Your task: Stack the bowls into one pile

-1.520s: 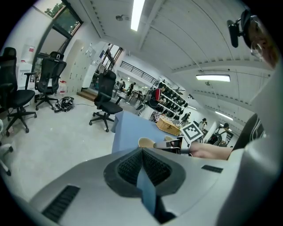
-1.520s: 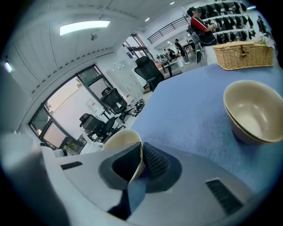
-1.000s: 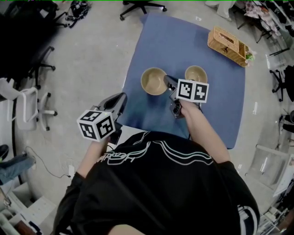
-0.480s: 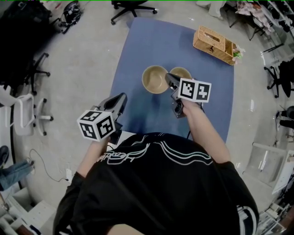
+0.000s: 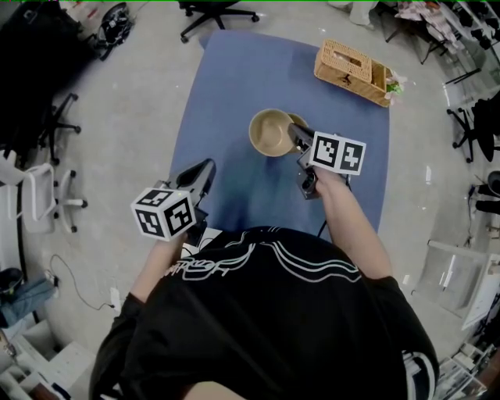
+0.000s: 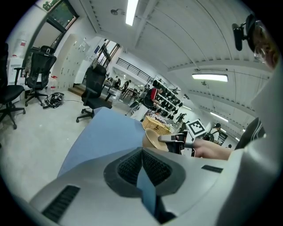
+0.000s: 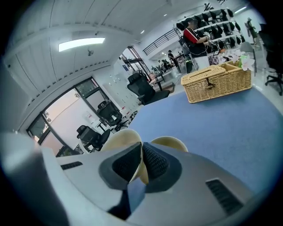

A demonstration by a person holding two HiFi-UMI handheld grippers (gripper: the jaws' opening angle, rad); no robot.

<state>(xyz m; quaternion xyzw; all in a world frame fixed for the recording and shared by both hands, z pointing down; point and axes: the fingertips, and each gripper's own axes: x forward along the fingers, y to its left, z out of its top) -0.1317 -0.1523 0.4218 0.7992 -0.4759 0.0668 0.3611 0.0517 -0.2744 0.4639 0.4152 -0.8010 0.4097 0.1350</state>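
Observation:
A tan bowl (image 5: 270,133) is over the blue mat (image 5: 234,86), and my right gripper (image 5: 295,133) is shut on its right rim. In the right gripper view the rim of that bowl (image 7: 119,139) runs between the pads, and a second tan bowl (image 7: 171,142) sits just behind the right jaw. In the head view the marker cube hides the second bowl. My left gripper (image 5: 205,168) hovers at the mat's near left edge, shut and holding nothing. The left gripper view shows the held bowl (image 6: 154,137) ahead of the left gripper (image 6: 141,152).
A wicker basket (image 5: 351,72) stands at the mat's far right corner, also visible as the basket (image 7: 216,81) beyond the bowls. Office chairs (image 5: 215,12) and a white chair (image 5: 47,195) stand on the grey floor around the mat.
The right gripper has carried the bowl to the right, up to the second bowl, which has slipped out of sight behind the marker cube. The left gripper stays shut and empty.

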